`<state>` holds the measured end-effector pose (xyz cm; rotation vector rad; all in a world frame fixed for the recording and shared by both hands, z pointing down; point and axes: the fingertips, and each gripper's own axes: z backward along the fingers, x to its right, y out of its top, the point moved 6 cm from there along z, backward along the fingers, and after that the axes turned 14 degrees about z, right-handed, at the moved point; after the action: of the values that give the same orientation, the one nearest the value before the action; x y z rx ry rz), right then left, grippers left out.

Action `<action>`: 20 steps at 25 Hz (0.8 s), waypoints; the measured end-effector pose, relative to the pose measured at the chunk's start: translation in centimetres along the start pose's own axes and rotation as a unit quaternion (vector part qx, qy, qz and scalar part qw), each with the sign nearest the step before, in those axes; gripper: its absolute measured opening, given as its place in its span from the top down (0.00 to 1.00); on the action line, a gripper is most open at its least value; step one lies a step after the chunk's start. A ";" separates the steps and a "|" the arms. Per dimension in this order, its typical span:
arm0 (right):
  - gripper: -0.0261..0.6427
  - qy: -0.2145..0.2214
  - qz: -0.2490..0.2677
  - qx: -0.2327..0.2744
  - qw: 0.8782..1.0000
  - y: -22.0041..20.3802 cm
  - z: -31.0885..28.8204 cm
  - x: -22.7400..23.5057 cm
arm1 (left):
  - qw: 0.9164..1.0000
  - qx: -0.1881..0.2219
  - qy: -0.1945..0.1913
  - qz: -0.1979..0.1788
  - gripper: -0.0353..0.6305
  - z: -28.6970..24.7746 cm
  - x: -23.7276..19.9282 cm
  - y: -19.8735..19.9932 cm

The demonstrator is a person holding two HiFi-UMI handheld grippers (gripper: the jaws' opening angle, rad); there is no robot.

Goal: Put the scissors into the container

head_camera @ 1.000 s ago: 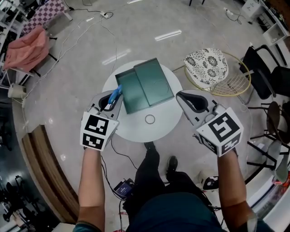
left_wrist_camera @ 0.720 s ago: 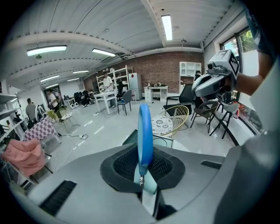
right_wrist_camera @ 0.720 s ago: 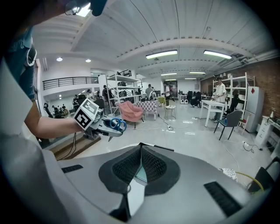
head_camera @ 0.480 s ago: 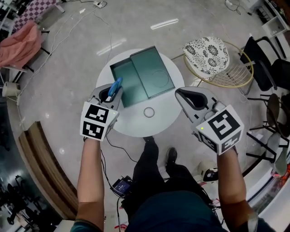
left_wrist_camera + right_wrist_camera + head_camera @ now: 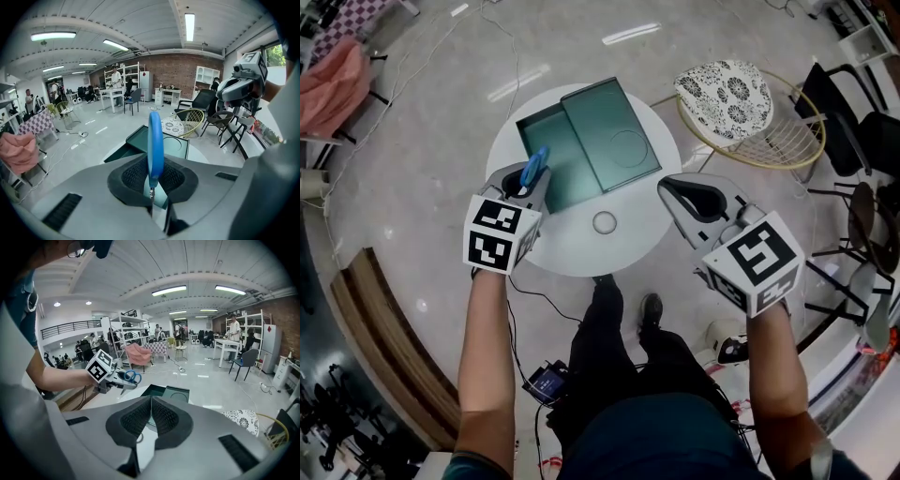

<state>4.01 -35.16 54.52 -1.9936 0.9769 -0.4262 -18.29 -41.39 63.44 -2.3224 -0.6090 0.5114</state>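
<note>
Blue-handled scissors point(image 5: 533, 166) stick up out of my left gripper point(image 5: 523, 180), which is shut on them; the blue handle loop point(image 5: 155, 147) stands upright between the pads. The gripper hovers at the left edge of the round white table point(image 5: 628, 246), just left of the dark green open container point(image 5: 549, 165) with its lid point(image 5: 612, 134) lying across it. My right gripper point(image 5: 680, 190) is shut and empty, held at the table's right edge. In the right gripper view the scissors point(image 5: 127, 377), the left gripper point(image 5: 123, 382) and the container point(image 5: 159, 392) show.
A small ring point(image 5: 605, 222) lies on the table near its front. A wire chair with a patterned cushion point(image 5: 725, 90) stands at the right, dark chairs point(image 5: 848, 141) beyond it. Cables point(image 5: 520, 286) run over the floor. My feet point(image 5: 625, 311) are under the table's near edge.
The left gripper with the scissors has moved slightly up and toward the container's left side. The right gripper has barely shifted. The head view has drifted.
</note>
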 end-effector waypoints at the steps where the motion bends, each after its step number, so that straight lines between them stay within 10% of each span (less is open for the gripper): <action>1: 0.90 0.000 -0.001 -0.002 1.000 -0.2 -0.3 0.0 | 1.000 -0.002 -0.002 0.005 0.87 -0.4 -0.1 -0.2; 20: 0.90 0.012 -0.017 -0.026 0.999 -4.4 -4.0 0.2 | 0.998 -0.028 -0.016 0.056 0.87 -6.8 -2.2 -3.6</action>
<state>3.82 -36.01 60.43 -2.0594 0.9796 -0.4492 -17.60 -43.70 71.07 -2.4157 -0.5169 0.5899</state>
